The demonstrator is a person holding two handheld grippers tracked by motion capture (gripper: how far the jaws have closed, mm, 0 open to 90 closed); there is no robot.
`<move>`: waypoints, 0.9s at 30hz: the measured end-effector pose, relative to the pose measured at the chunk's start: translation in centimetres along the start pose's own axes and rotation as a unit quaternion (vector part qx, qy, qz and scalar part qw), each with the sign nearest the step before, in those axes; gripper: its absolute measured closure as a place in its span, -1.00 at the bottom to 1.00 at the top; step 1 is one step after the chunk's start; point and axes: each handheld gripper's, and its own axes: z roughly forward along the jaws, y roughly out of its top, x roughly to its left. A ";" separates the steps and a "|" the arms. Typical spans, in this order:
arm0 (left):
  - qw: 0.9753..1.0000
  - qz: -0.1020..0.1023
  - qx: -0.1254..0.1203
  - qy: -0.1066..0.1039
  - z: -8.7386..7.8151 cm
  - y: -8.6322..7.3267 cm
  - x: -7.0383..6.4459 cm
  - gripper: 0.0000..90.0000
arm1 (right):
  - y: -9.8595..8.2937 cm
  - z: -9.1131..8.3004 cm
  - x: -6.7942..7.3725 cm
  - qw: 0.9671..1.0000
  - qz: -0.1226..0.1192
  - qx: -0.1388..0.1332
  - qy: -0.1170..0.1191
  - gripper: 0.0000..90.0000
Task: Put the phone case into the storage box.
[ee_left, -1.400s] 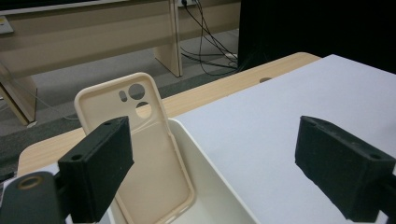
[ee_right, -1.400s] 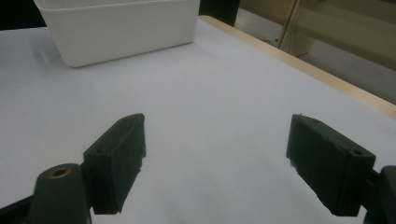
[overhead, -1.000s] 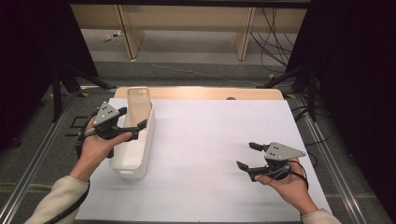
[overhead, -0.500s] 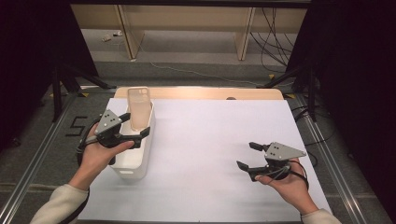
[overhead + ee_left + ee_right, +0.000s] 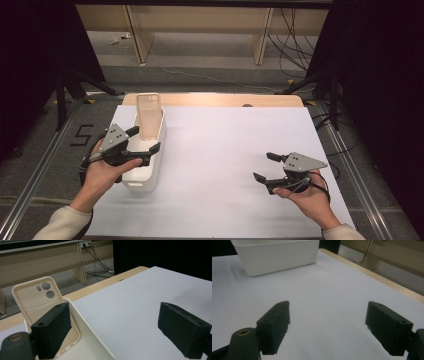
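Case (image 5: 149, 116) stands leaning in the bin's (image 5: 145, 172) far end, long axis up, camera holes topmost. The left gripper view shows its hollow inner face (image 5: 41, 298). Left gripper (image 5: 146, 140) gapes empty over the bin; right gripper (image 5: 264, 167) gapes empty, well apart.

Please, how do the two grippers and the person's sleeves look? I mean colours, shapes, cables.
Each gripper, left gripper and right gripper, has two black, blocky jaws with small screw holes and carries a grey three-cornered plate dotted with small marks on top. A black cable loops from each. The sleeves are light cream with ribbed cuffs.
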 end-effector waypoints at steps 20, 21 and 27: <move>1.000 0.007 -0.008 -0.011 -0.7 -1.1 -1.6 -0.75 | 0.1 -0.1 0.0 1.000 0.000 0.000 0.000 -0.53; 1.000 0.006 -0.008 -0.012 -0.7 -1.2 -1.7 -0.75 | 0.1 -0.1 0.0 1.000 0.000 0.000 0.000 -0.53; 1.000 0.007 -0.005 -0.015 -0.8 -1.8 -1.9 -0.76 | 0.1 -0.1 0.1 1.000 0.000 -0.001 0.000 -0.53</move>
